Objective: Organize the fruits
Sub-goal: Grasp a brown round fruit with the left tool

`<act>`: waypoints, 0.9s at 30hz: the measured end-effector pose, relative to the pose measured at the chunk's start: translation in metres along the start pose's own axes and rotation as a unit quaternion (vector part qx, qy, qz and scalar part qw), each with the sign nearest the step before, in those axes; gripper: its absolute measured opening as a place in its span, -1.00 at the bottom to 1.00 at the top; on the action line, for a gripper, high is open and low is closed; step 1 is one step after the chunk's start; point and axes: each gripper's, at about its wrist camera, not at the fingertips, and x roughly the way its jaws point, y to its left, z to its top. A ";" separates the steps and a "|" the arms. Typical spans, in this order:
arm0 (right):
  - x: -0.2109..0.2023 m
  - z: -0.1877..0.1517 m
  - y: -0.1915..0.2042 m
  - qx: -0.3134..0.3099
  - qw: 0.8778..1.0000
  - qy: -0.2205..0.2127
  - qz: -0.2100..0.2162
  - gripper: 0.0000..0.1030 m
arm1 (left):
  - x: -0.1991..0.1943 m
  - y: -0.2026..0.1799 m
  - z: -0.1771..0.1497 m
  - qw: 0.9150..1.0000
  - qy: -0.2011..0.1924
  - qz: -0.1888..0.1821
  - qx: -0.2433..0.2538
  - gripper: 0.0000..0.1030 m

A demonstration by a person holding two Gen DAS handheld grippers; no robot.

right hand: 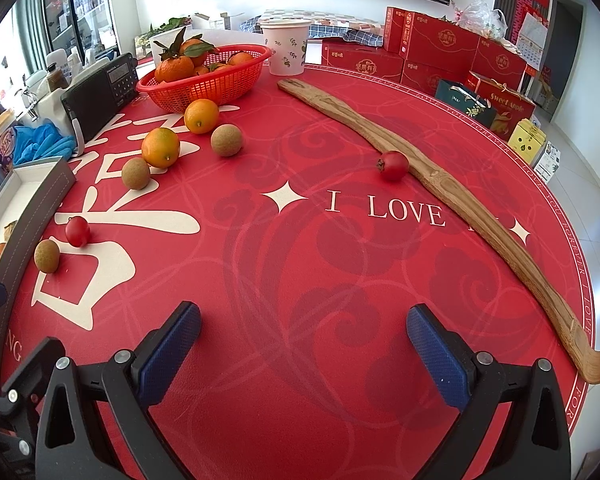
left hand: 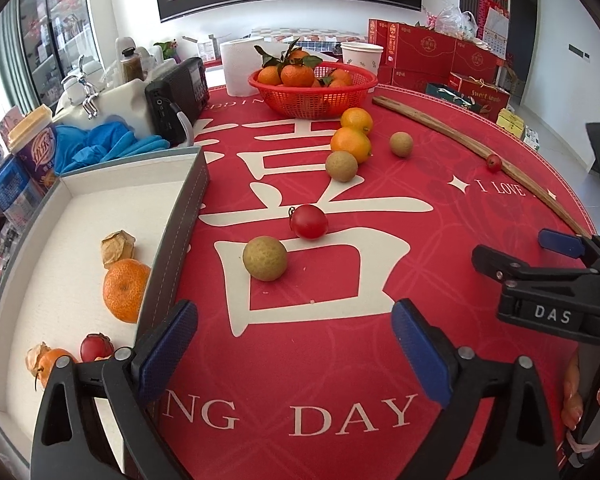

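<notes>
**Small round fruit, loose on the cloth, waiting for the box**

The nearest loose pieces are a tan, rough-skinned round fruit (left hand: 265, 259) and, just beyond it, a cherry tomato (left hand: 309, 221), the two close together and near the wall of the grey box (left hand: 180, 236). Both look light. The tan fruit's dry, pebbled skin should give the pads some bite; the tomato is smooth, glossy and thin-skinned, so it would likely slip or split under a hard squeeze. Either one would probably roll at a nudge, so the sound hold is across the widest part, pads on opposite sides, closing gently.

Farther back lie two more tan fruits (left hand: 341, 165) (left hand: 401, 144) and two small oranges (left hand: 351, 145) (left hand: 356, 121), firmer and heavier by the look of them. A second tomato (right hand: 393, 165) rests against a long wooden backscratcher (right hand: 440, 184), which could get in the way of one pad.

Inside the box already sit a tangerine (left hand: 126, 290), two papery husked fruits and a small red fruit.

The left gripper (left hand: 296, 344) is spread wide with nothing between its pads, hovering over the red tablecloth (left hand: 340, 360) beside the box wall. The right gripper (right hand: 304, 344) is likewise spread and empty. A red basket (left hand: 314, 98) of leafy tangerines stands at the far side.
</notes>
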 end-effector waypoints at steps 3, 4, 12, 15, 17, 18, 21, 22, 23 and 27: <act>0.000 0.000 0.000 -0.001 1.000 0.000 0.001 1.00 | 0.014 0.000 0.007 1.000 0.025 -0.015 -0.007 0.62; 0.000 0.000 0.001 -0.002 1.000 0.000 0.002 1.00 | 0.018 -0.001 0.008 1.000 0.030 -0.007 -0.003 0.60; 0.001 0.000 0.001 -0.004 1.000 0.001 0.004 1.00 | 0.027 0.000 0.024 0.999 0.035 -0.006 -0.018 0.44; 0.001 0.000 0.001 -0.004 1.000 0.001 0.004 1.00 | 0.027 0.001 0.025 0.999 0.028 -0.004 -0.022 0.05; 0.001 0.000 0.001 -0.005 1.000 0.001 0.004 1.00 | 0.026 0.002 0.025 1.000 0.022 -0.007 -0.018 -0.37; 0.001 0.000 0.002 -0.005 1.000 0.001 0.004 1.00 | 0.025 0.002 0.025 1.000 0.021 -0.006 -0.018 -0.46; 0.001 0.000 0.001 -0.004 1.000 0.001 0.004 1.00 | 0.024 0.004 0.022 0.999 0.023 -0.010 -0.023 -0.46; 0.001 -0.001 0.001 -0.004 1.000 0.001 0.004 1.00 | 0.024 0.004 0.021 0.999 0.024 -0.011 -0.023 -0.46; 0.001 0.000 0.001 -0.004 1.000 0.001 0.004 1.00 | 0.023 0.005 0.019 0.999 0.024 -0.010 -0.024 -0.46; 0.001 -0.001 0.001 -0.006 1.000 0.000 0.005 1.00 | 0.016 0.006 0.010 1.000 0.020 0.002 -0.022 -0.46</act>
